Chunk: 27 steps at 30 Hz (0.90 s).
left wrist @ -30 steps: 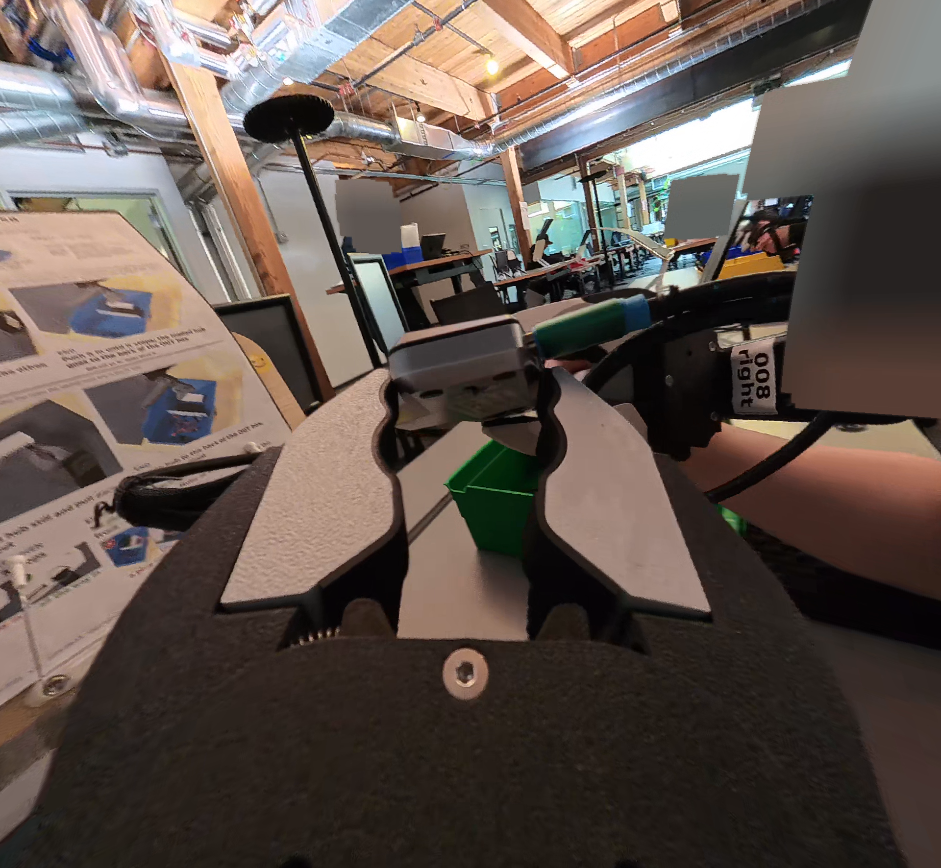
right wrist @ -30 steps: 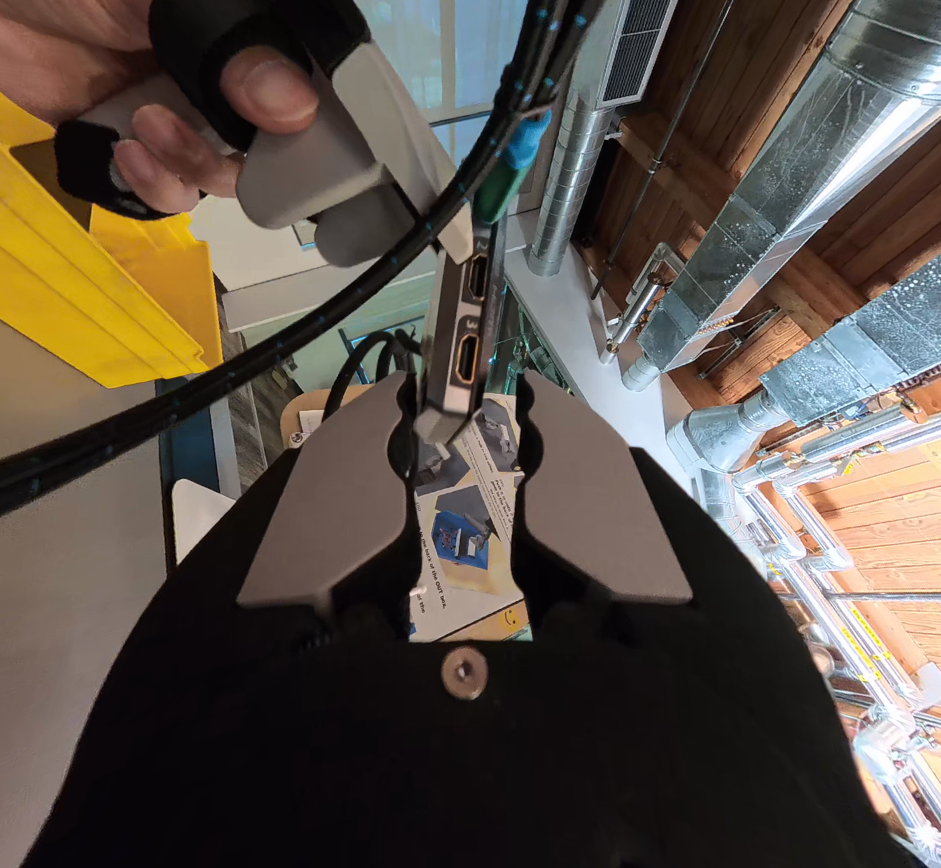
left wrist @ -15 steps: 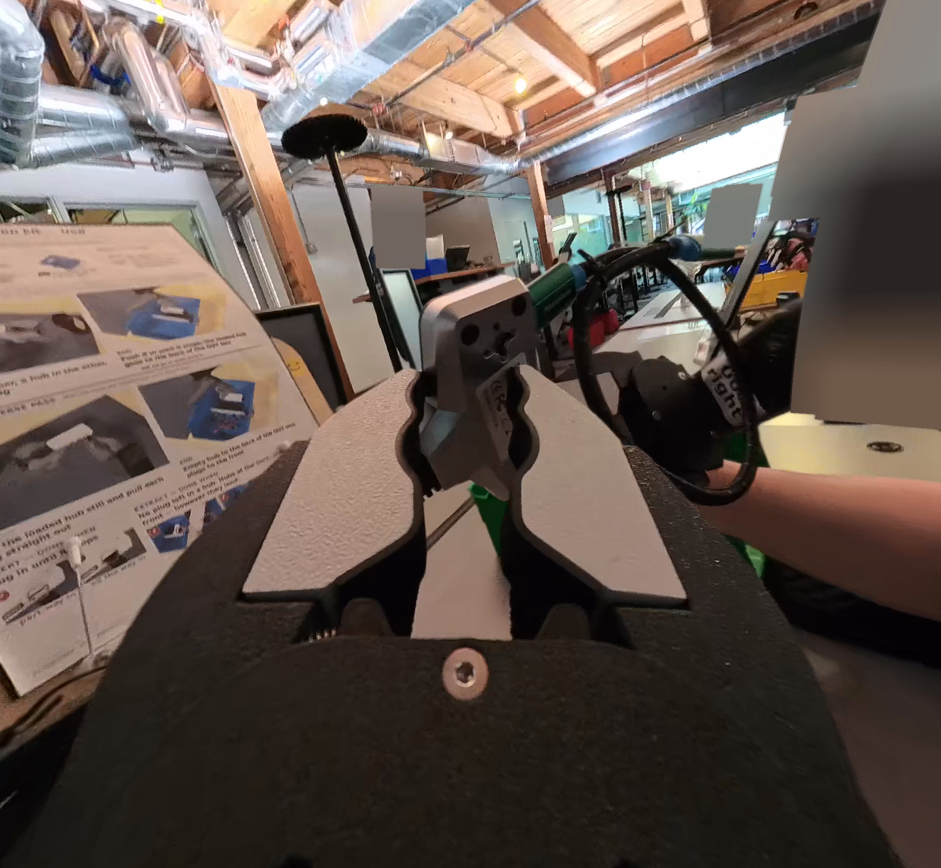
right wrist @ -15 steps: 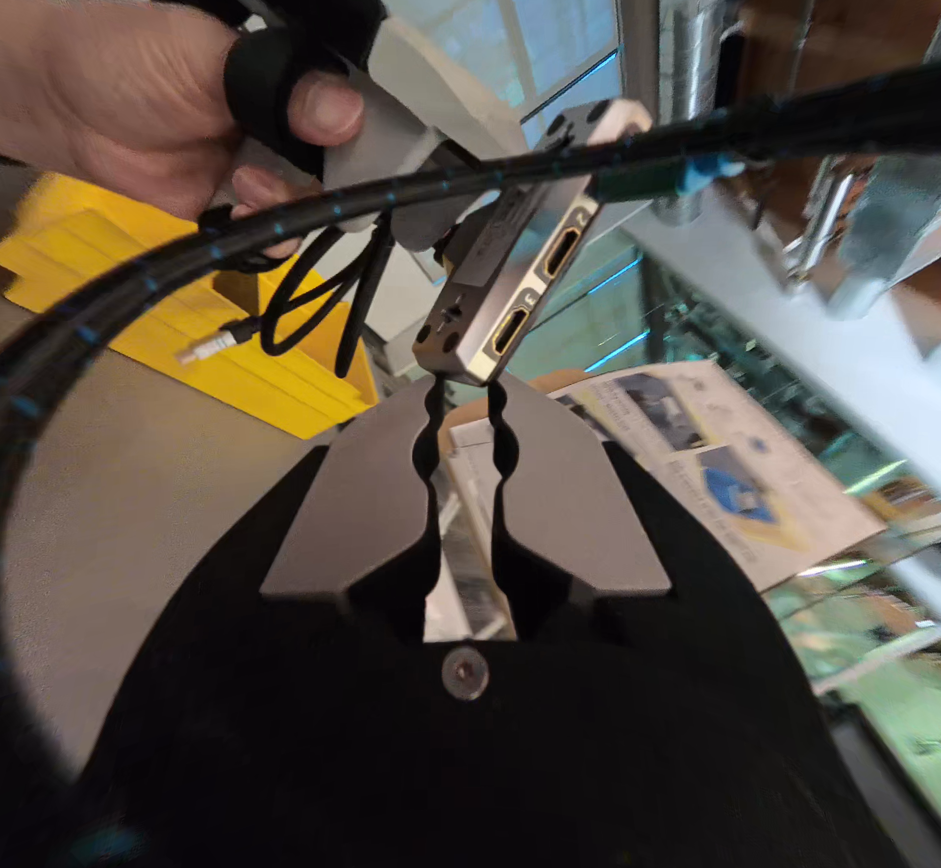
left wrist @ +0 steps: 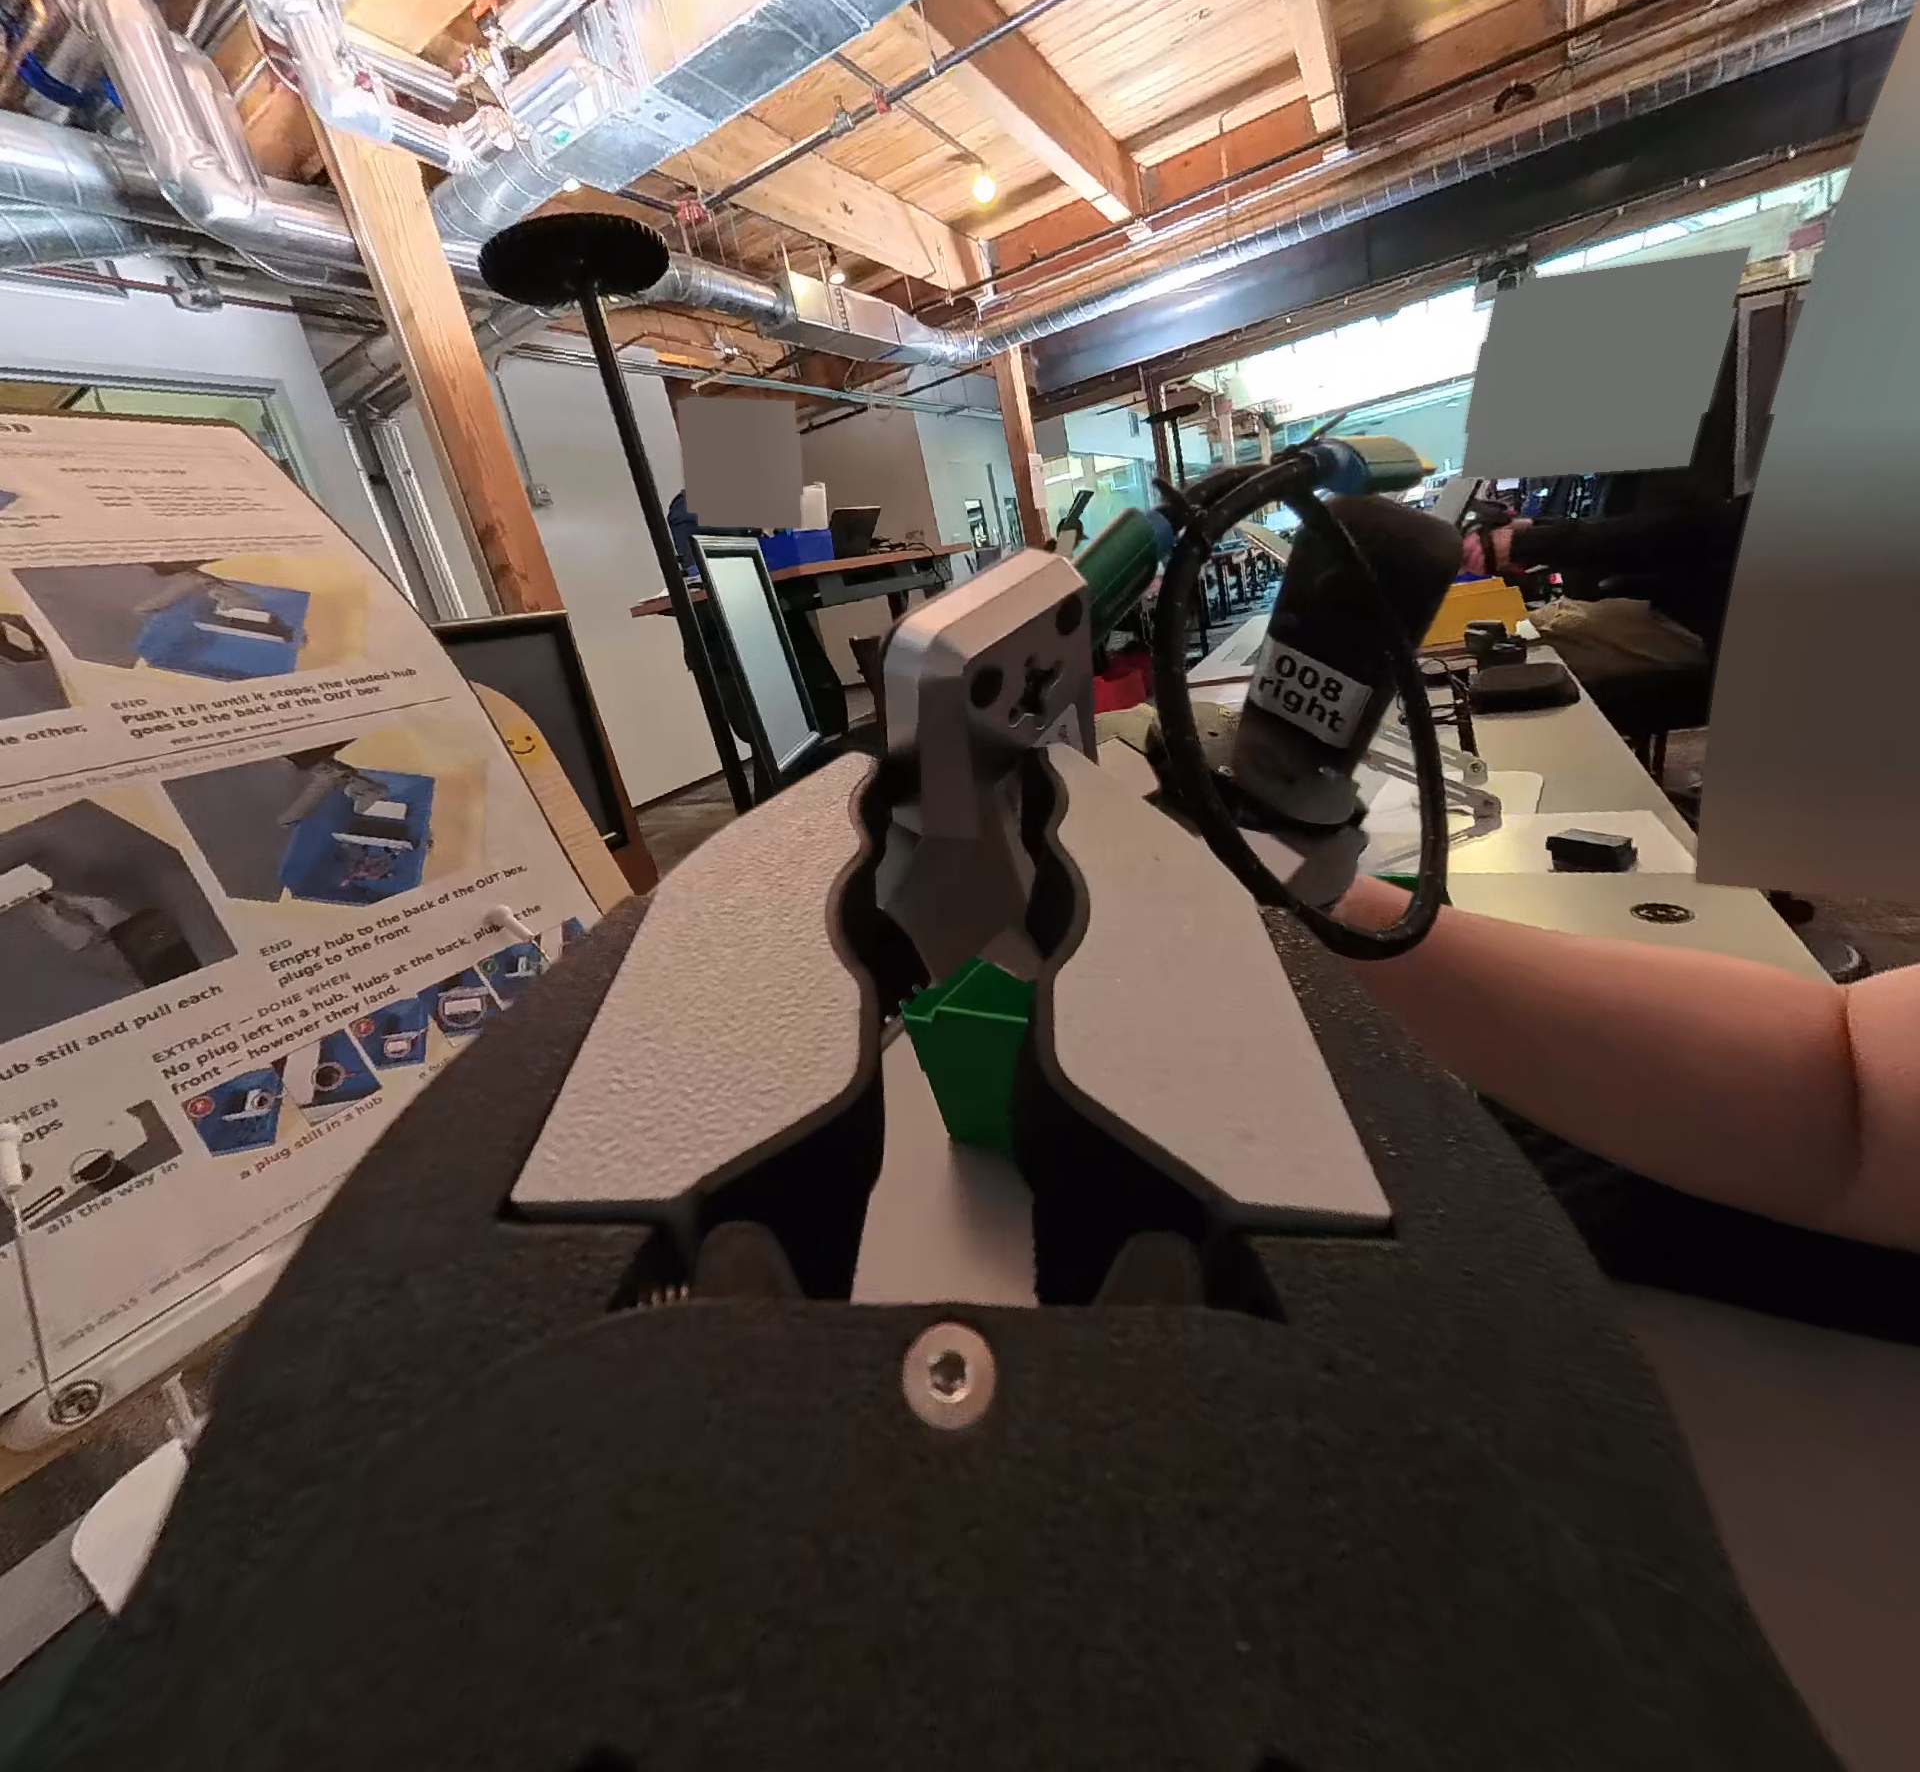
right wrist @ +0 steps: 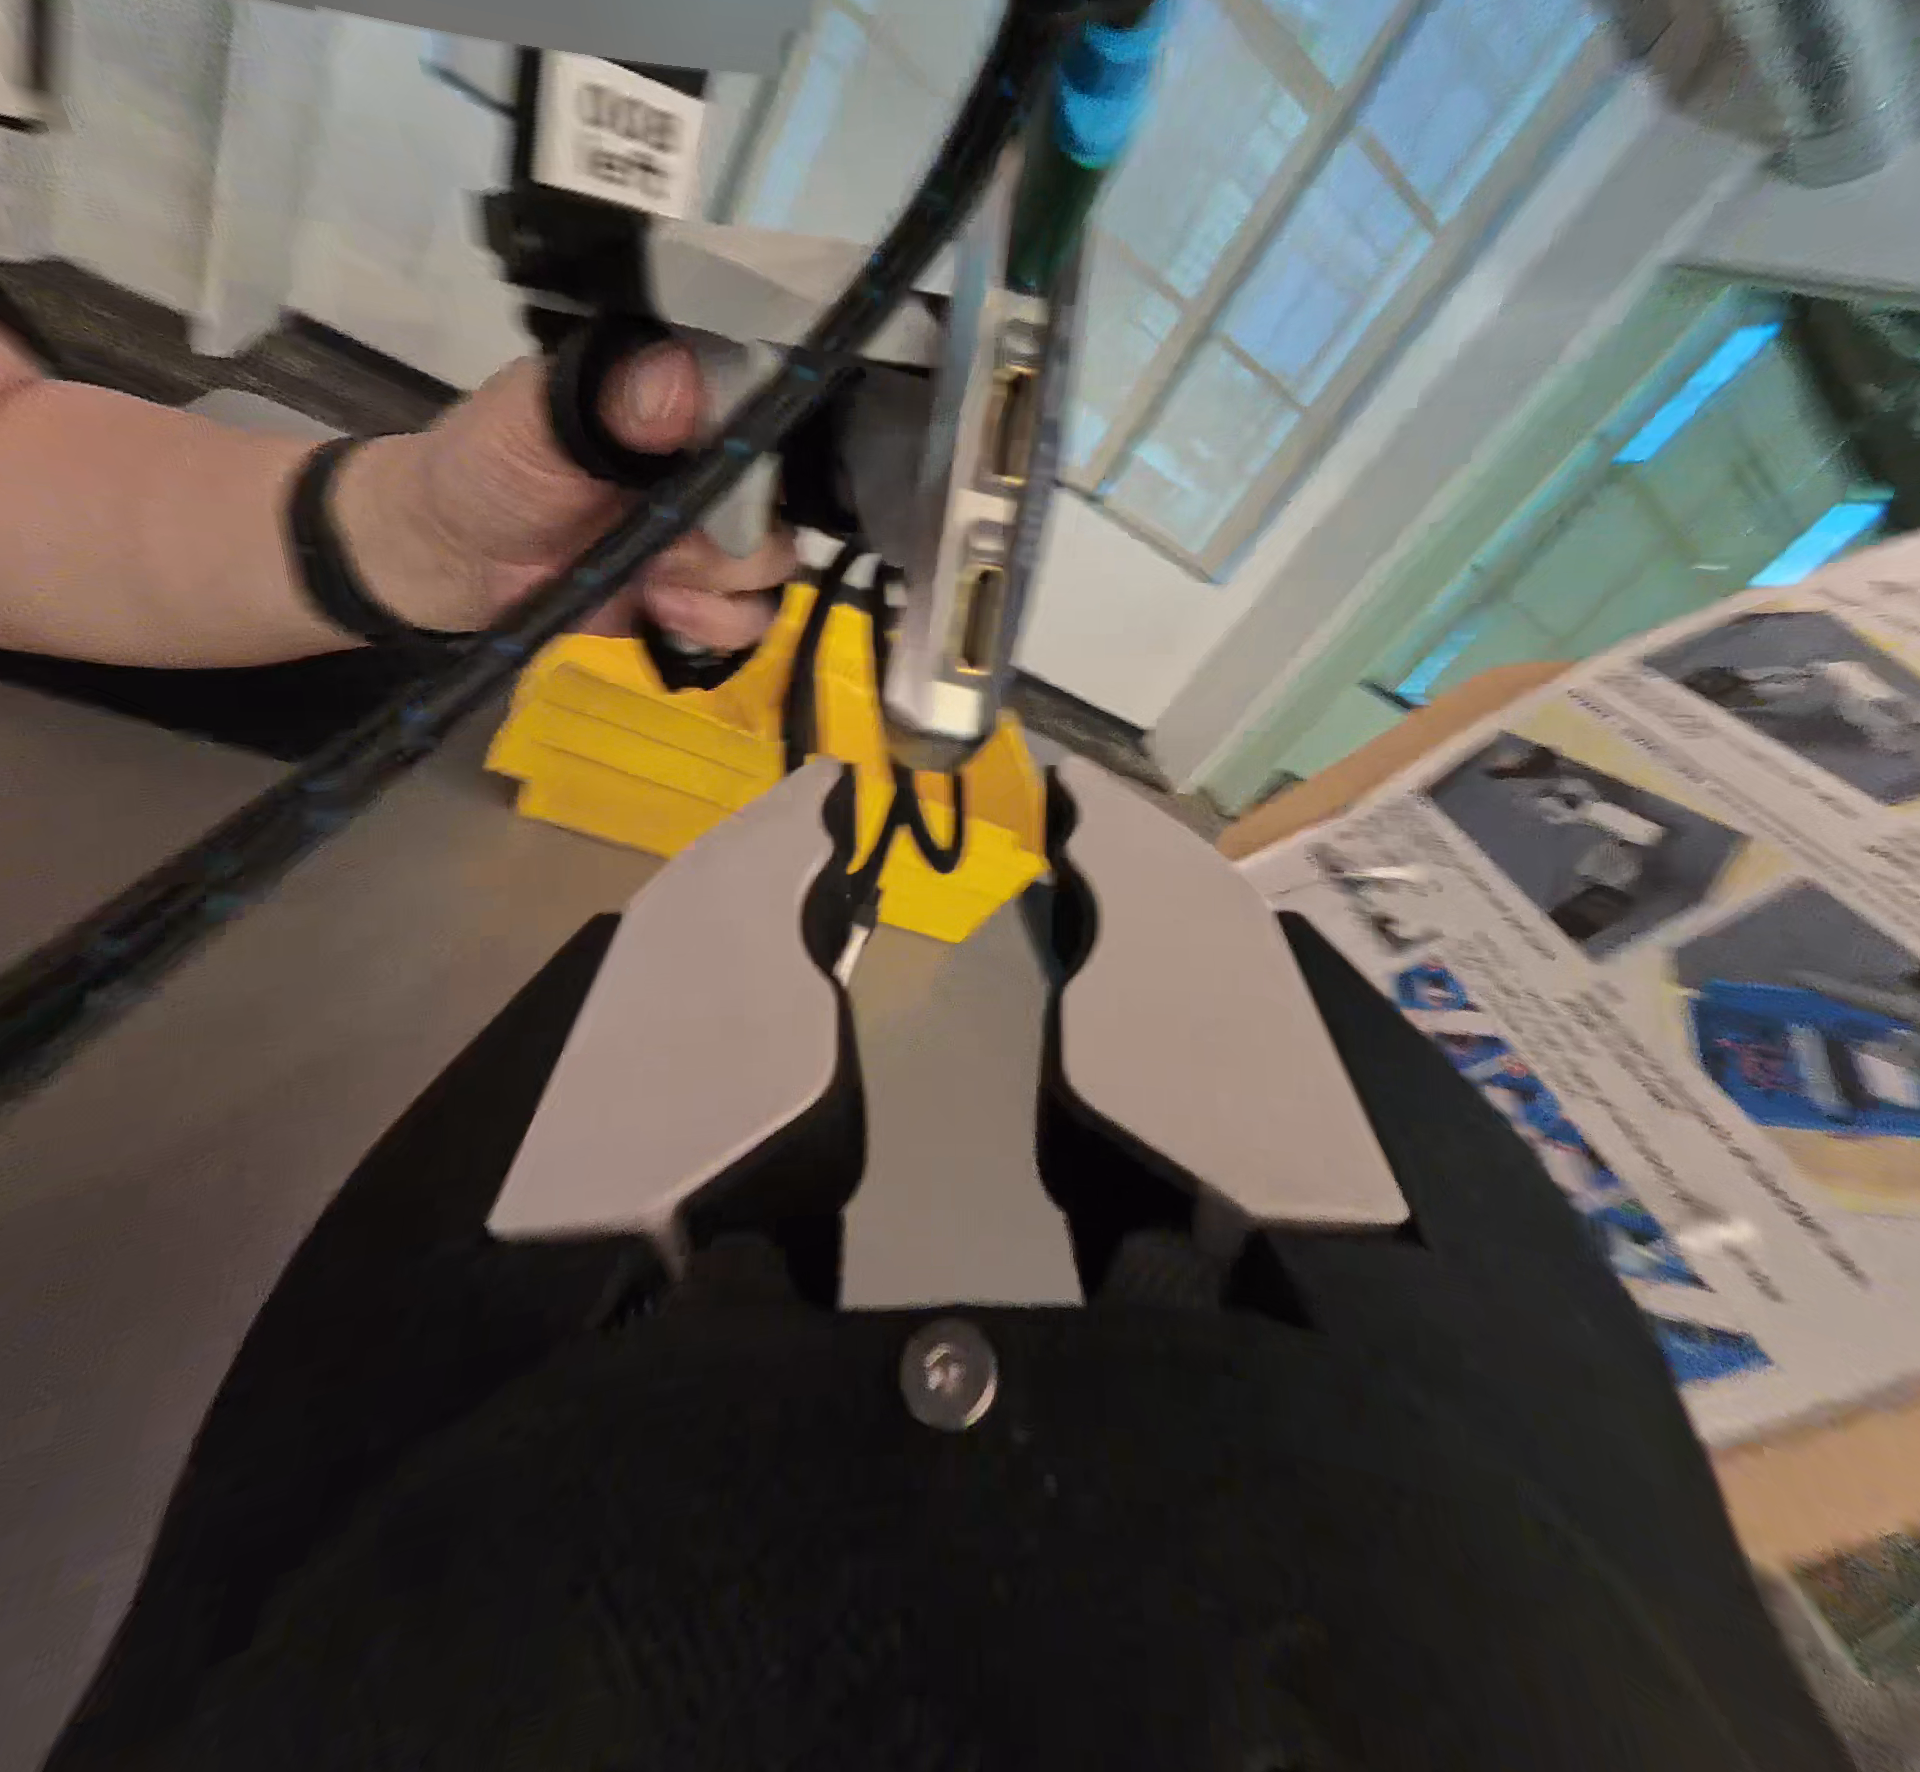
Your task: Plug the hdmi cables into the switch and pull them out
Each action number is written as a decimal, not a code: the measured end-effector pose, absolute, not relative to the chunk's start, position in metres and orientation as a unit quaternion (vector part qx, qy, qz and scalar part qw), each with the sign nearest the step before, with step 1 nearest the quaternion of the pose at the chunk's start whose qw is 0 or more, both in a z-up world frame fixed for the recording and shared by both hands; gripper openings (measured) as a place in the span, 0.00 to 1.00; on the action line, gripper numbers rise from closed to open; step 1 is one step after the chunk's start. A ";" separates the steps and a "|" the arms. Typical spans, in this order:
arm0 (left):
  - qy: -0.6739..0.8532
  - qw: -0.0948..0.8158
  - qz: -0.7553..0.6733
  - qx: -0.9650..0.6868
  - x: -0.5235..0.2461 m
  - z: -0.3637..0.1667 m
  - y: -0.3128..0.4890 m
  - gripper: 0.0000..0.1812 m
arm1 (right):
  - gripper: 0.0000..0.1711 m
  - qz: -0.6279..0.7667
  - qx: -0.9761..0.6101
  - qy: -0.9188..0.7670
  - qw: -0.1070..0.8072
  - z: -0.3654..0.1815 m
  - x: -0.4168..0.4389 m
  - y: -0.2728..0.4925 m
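Grey metal switch (left wrist: 977, 714) is clamped in the left gripper (left wrist: 961, 849), long axis running out along its fingers. Right gripper (right wrist: 940, 849) is parted and empty, the switch's free end (right wrist: 956, 579) dead ahead just past its tips. Green plug (right wrist: 1049, 205) sits at the switch's far end, cable (right wrist: 623, 538) crossing left.

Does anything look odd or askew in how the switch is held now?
The switch sits tilted in the left gripper, pinched only at its lower end. A green-ended cable is at its top edge; two ports face the open right gripper empty.
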<state>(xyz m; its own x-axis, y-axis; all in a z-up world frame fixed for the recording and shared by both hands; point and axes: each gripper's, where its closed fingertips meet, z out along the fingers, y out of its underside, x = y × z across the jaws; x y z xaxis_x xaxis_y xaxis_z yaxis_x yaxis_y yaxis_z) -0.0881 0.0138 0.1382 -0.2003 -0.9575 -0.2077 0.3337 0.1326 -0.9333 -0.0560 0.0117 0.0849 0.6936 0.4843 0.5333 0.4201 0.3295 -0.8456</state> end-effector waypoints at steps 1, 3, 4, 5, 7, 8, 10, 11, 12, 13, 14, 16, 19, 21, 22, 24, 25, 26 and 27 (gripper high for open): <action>0.509 0.554 -0.583 -0.307 -0.087 0.137 0.014 0.13 | 0.23 0.059 -0.579 -0.411 0.701 0.082 -0.063 0.004; 0.508 0.549 -0.588 -0.307 -0.086 0.136 0.012 0.13 | 0.24 0.102 -0.575 -0.400 0.706 0.090 -0.066 -0.002; 0.510 0.547 -0.589 -0.307 -0.086 0.136 0.011 0.13 | 0.23 0.110 -0.558 -0.384 0.727 0.100 -0.066 -0.004; 0.512 0.546 -0.588 -0.307 -0.085 0.135 0.009 0.13 | 0.21 0.113 -0.538 -0.369 0.750 0.110 -0.065 -0.006; 0.513 0.548 -0.586 -0.305 -0.084 0.134 0.006 0.13 | 0.11 0.087 -0.523 -0.356 0.770 0.119 -0.063 -0.006; 0.512 0.549 -0.586 -0.306 -0.083 0.134 0.006 0.13 | 0.08 0.063 -0.527 -0.358 0.768 0.118 -0.062 -0.005; 0.512 0.542 -0.590 -0.310 -0.082 0.133 0.006 0.13 | 0.10 0.032 -0.536 -0.367 0.760 0.118 -0.061 -0.005; 0.511 0.532 -0.598 -0.314 -0.081 0.132 0.006 0.13 | 0.10 0.019 -0.542 -0.370 0.754 0.118 -0.060 -0.005; 0.510 0.518 -0.607 -0.321 -0.080 0.131 0.007 0.13 | 0.10 0.001 -0.543 -0.374 0.752 0.119 -0.059 -0.005; 0.512 0.502 -0.614 -0.331 -0.078 0.130 0.007 0.14 | 0.09 -0.026 -0.541 -0.380 0.750 0.119 -0.057 -0.006; 0.514 0.483 -0.620 -0.343 -0.076 0.128 0.008 0.16 | 0.09 -0.063 -0.536 -0.390 0.746 0.118 -0.056 -0.007; 0.522 0.440 -0.631 -0.368 -0.071 0.123 0.006 0.26 | 0.10 -0.150 -0.532 -0.418 0.721 0.113 -0.055 -0.005; 0.526 0.388 -0.646 -0.393 -0.065 0.115 0.002 0.37 | 0.11 -0.252 -0.517 -0.439 0.691 0.108 -0.057 0.001; 0.513 0.393 -0.652 -0.396 -0.064 0.114 0.008 0.40 | 0.10 -0.294 -0.498 -0.434 0.691 0.110 -0.055 0.003; 0.514 0.397 -0.650 -0.395 -0.063 0.114 0.009 0.41 | 0.10 -0.315 -0.487 -0.436 0.688 0.110 -0.054 0.003; 0.526 0.407 -0.642 -0.382 -0.064 0.114 0.007 0.42 | 0.11 -0.330 -0.468 -0.443 0.689 0.111 -0.055 0.001; 0.530 0.415 -0.641 -0.368 -0.066 0.116 0.005 0.41 | 0.11 -0.323 -0.458 -0.445 0.698 0.113 -0.056 -0.002; 0.531 0.426 -0.643 -0.352 -0.070 0.120 0.004 0.35 | 0.11 -0.305 -0.454 -0.449 0.706 0.114 -0.059 -0.005; 0.530 0.439 -0.642 -0.340 -0.073 0.123 0.004 0.33 | 0.11 -0.285 -0.454 -0.450 0.714 0.116 -0.061 -0.009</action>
